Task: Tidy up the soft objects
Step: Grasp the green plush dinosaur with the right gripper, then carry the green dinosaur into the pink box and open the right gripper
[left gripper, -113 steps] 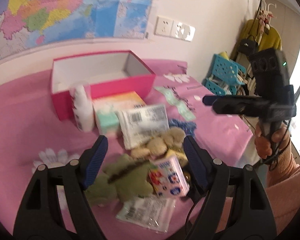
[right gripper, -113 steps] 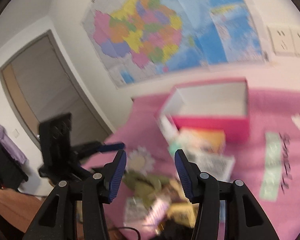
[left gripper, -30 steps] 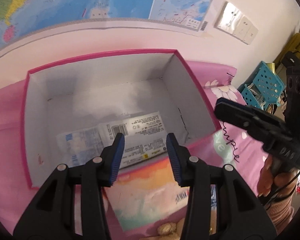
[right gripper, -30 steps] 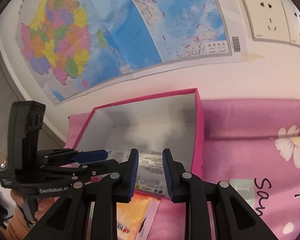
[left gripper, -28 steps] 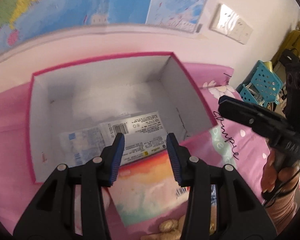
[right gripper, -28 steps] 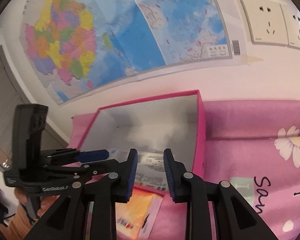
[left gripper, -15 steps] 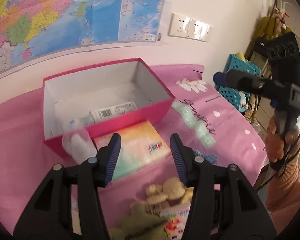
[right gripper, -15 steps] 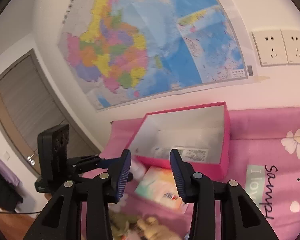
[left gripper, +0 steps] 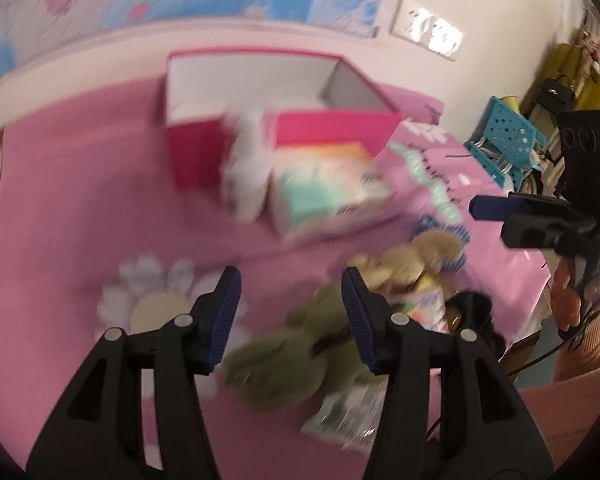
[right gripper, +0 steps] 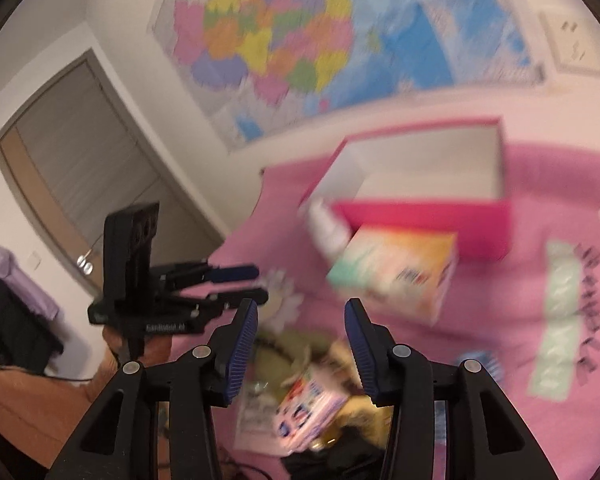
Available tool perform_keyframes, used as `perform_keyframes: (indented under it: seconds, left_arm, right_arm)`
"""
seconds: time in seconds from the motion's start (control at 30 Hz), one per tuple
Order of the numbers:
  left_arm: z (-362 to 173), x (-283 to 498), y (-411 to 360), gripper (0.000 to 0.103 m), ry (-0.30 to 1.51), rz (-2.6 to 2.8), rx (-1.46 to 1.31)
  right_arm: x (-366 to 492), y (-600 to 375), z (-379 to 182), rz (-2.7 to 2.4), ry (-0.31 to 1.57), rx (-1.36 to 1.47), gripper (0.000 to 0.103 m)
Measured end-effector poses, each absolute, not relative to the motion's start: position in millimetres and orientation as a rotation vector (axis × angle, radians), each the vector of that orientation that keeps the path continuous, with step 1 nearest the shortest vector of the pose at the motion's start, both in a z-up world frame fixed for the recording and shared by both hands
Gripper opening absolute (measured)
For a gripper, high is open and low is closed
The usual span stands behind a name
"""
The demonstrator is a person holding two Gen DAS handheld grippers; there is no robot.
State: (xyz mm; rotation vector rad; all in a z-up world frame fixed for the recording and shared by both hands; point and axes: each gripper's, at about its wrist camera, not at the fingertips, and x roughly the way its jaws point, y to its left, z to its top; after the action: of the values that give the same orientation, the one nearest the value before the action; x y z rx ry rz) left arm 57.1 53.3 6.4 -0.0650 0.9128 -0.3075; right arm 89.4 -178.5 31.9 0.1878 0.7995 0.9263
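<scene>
Two grippers: both empty above the pink cloth (left gripper: 60,208)
Left gripper (left gripper: 290,312): jaws apart, nothing between them
Right gripper (right gripper: 300,340): jaws opening, nothing between them
Green soft toy (left gripper: 284,364): on the cloth, just beside the tan soft toy (left gripper: 416,256)
Pink box (left gripper: 332,124): well behind, open

Fuzzy green plush toy (left gripper: 284,356), pink cloth bedsheet (left gripper: 80,208)

Wall: white, colourful map (right gripper: 300,40), sockets (left gripper: 428,30) | Door: grey-brown, left (right gripper: 72,152) | Surface: pink floral cloth (left gripper: 80,200) | Right corner: teal basket (left gripper: 508,136), hanging yellow garment (left gripper: 564,76)
</scene>
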Motion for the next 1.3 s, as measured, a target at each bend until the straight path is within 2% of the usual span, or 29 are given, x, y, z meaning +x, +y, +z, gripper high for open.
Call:
perform_keyframes:
  seconds: [0.2, 0.33, 0.57, 0.63, 0.67, 1.03, 1.3]
  left_arm:
    - [-14, 38, 70, 0.054, 0.957, -0.283, -0.107]
    - [-21, 30, 75, 0.064, 0.966, -0.291, -0.127]
    - [-32, 26, 81, 0.065, 0.99, -0.34, -0.178]
    - [-35, 27, 79, 0.065, 0.997, -0.36, -0.189]
    - [-36, 28, 77, 0.065, 1.002, -0.371, -0.19]
    - [-14, 17, 72, 0.064, 0.928, -0.362, -0.16]
    - [25, 14, 78, 0.064, 0.817, -0.346, -0.139]
  right_arm:
    - [85, -130, -5, 0.954, 0.898, 0.083, 0.046]
    - [88, -109, -22, 0.939, 0.939, 0.031, 0.046]
    - [90, -96, -36, 0.91, 0.969, -0.012, 0.046]
    - [90, -93, -40, 0.916, 0.975, -0.023, 0.043]
    - [87, -92, -42, 0.918, 0.97, -0.031, 0.038]
    - [84, -87, -31, 0.912, 0.921, -0.031, 0.034]
    - [78, -91, 9, 0.93, 0.807, -0.032, 0.034]
